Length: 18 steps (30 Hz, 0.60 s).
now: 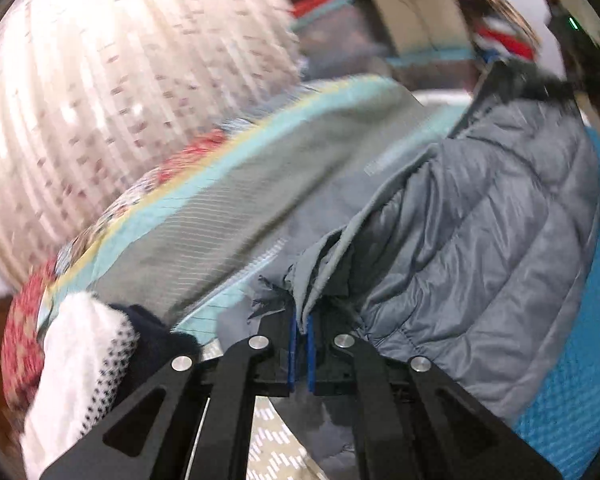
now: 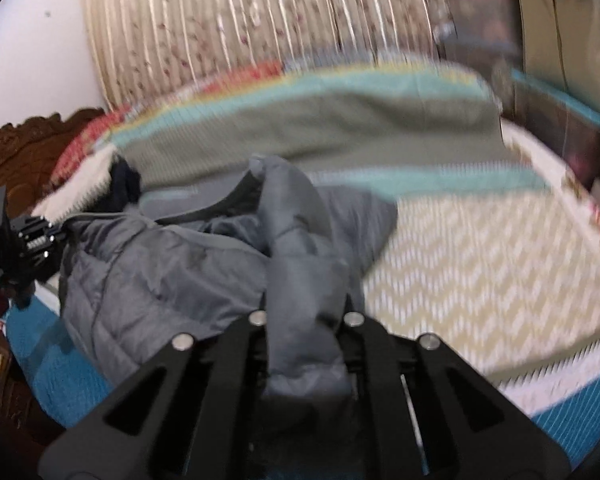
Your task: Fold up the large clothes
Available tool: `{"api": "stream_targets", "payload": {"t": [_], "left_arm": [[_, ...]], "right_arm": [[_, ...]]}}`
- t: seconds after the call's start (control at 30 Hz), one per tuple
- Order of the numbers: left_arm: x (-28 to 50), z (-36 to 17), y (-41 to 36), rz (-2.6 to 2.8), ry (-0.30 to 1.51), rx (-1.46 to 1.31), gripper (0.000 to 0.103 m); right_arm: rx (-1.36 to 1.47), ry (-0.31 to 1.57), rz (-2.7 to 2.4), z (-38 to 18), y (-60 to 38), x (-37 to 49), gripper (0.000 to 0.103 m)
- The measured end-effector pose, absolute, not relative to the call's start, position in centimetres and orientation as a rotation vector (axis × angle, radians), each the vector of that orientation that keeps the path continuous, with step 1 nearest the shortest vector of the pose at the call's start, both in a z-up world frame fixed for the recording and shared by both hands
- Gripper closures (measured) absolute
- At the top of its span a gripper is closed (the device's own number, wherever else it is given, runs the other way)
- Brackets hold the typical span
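Observation:
A grey quilted puffer jacket with a dark fur-trimmed hood lies bunched on the bed. My left gripper is shut on a thin grey edge of the jacket, its blue pads pressed together on the fabric. In the right wrist view the jacket spreads to the left, and my right gripper is shut on a padded sleeve of it that fills the jaws and hides the fingertips. The left gripper shows at the far left, at the jacket's edge.
The bed carries a striped green, teal and red blanket, a zigzag-patterned sheet and a blue knit cover. A white and navy knit garment lies at the left. A curtain and carved wooden headboard stand behind.

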<state>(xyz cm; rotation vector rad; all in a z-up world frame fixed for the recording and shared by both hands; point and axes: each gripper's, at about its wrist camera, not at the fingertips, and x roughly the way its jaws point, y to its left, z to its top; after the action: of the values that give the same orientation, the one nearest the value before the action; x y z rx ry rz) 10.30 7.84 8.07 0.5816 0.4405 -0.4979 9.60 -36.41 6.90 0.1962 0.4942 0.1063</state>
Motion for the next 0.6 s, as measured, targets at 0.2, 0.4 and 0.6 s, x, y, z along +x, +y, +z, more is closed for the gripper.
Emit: {"api": "stream_targets", "payload": {"t": [0.2,0.4,0.6], "left_arm": [[15.9,11.6,9.1,-0.401,0.475,0.451,0.075],[24.9,9.8,8.3,-0.263,0.658,0.397,0.075],[33.2,2.4,7.3,-0.142,0.984,0.343,0.073]], "right_arm": [[0.186,0.446,0.142,11.0,-36.2,18.3,0.097],[0.258,0.561,0.170,10.1,-36.3,29.9,0.097],[0.641,0.689,0.128,5.0,-40.8,35.2,0.083]]}}
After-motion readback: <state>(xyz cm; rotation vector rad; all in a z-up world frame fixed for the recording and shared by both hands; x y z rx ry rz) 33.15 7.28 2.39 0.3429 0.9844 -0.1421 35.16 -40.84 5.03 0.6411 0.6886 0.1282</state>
